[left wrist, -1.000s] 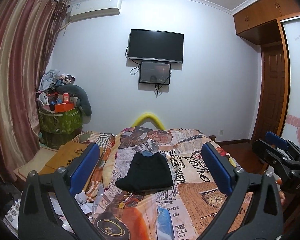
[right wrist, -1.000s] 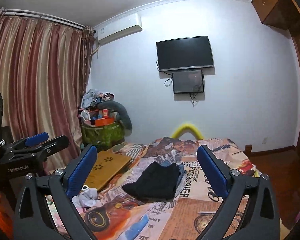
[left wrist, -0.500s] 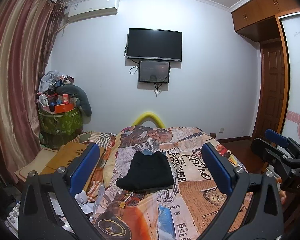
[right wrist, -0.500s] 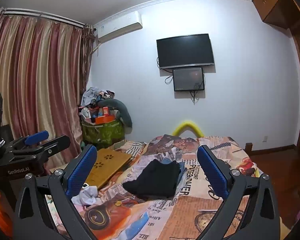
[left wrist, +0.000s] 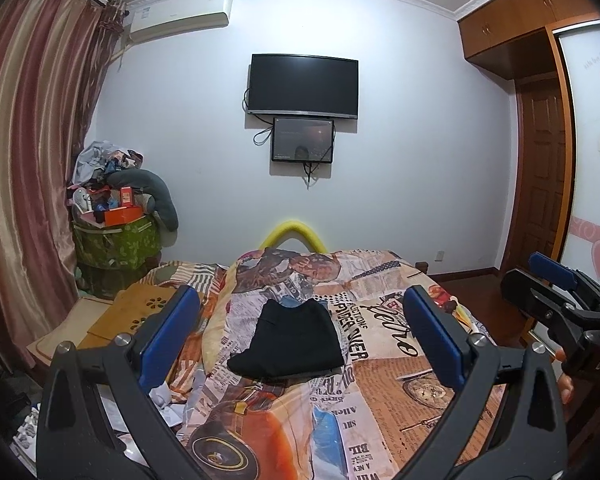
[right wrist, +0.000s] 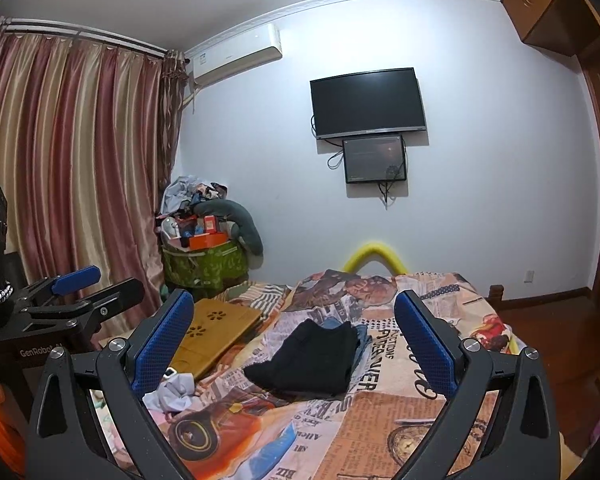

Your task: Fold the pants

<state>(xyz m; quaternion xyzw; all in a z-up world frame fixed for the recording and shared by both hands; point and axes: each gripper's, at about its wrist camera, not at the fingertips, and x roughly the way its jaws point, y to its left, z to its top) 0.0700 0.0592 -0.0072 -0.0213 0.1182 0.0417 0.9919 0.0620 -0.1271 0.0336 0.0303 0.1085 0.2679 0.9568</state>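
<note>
Pants (left wrist: pixel 290 338), black and folded into a compact rectangle, lie flat near the middle of the bed's newspaper-print cover (left wrist: pixel 384 376), with a sliver of blue fabric (right wrist: pixel 362 338) showing at their far edge and right side. Both tools are held up off the bed, well apart from the pants and touching nothing. The left gripper (left wrist: pixel 300 338) has its 2 blue-padded fingers (left wrist: pixel 168 338) spread wide, with nothing between them; the pants show in the gap only because they lie beyond it. The right gripper (right wrist: pixel 294 338) is likewise spread wide and holds nothing, and in the left wrist view its dark body shows at the right edge. On the left of the bed sits a wooden lap tray (right wrist: pixel 216 330) with flower-shaped cutouts, and crumpled white cloth (right wrist: pixel 172 394) lies just in front of it. A yellow foam arch (left wrist: pixel 294 232) rises behind the far end of the bed. On the wall hang a dark television (left wrist: pixel 303 84) and a smaller screen (left wrist: pixel 302 140) just beneath it. A green storage bin (left wrist: pixel 116 240) heaped with clutter stands beside the striped curtain (right wrist: pixel 72 168), under an air conditioner (left wrist: pixel 180 12).
</note>
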